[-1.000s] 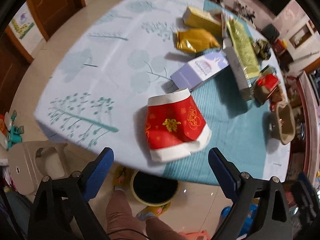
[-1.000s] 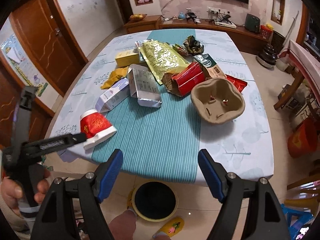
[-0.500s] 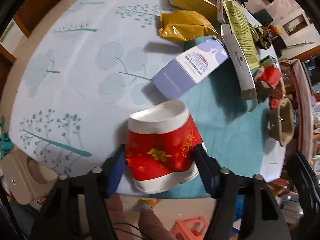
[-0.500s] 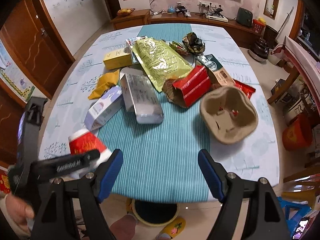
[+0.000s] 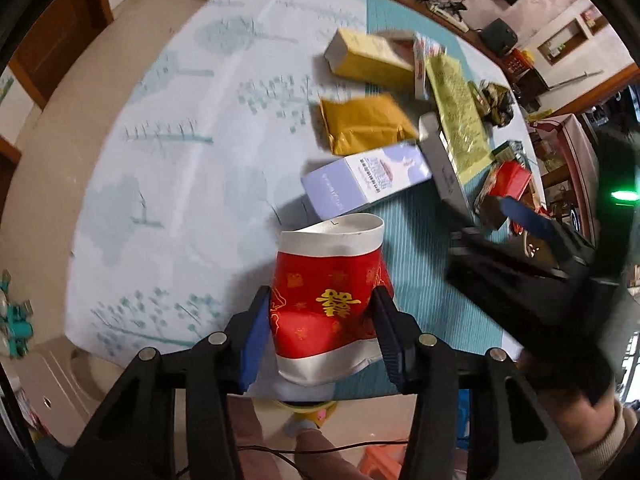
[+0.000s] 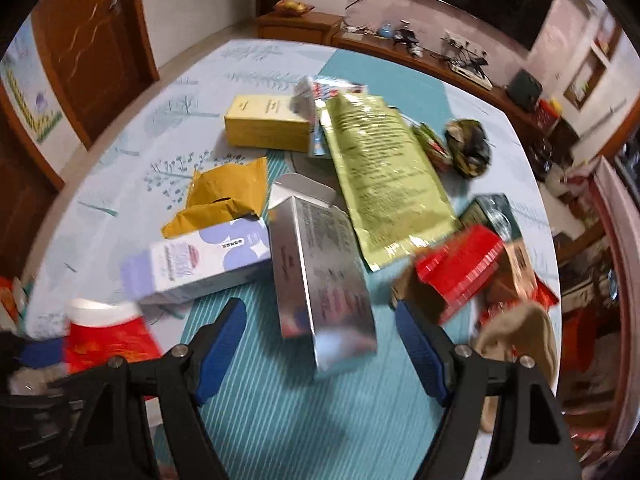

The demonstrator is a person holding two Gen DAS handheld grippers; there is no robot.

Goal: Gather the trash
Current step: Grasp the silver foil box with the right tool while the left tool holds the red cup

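My left gripper (image 5: 322,330) is shut on a crushed red and white paper cup (image 5: 326,304) at the table's near edge. The cup also shows at the lower left of the right wrist view (image 6: 106,336). My right gripper (image 6: 320,344) is open and empty, just in front of a silver carton (image 6: 320,264) lying on the teal runner. In the left wrist view the right gripper shows as a dark blur at right. A lilac carton (image 6: 196,260), a yellow pouch (image 6: 220,200), a yellow box (image 6: 268,122) and a green foil bag (image 6: 384,168) lie beyond.
A red box (image 6: 460,268), a brown pulp cup tray (image 6: 520,340) and a dark crumpled wrapper (image 6: 468,148) lie at the right of the table (image 5: 172,184). A yellow-rimmed bin (image 5: 308,410) peeks out below the table edge. A wooden sideboard (image 6: 304,26) stands behind.
My left gripper has closed on the red paper cup and squeezed it. My right gripper has moved forward over the table toward the silver carton.
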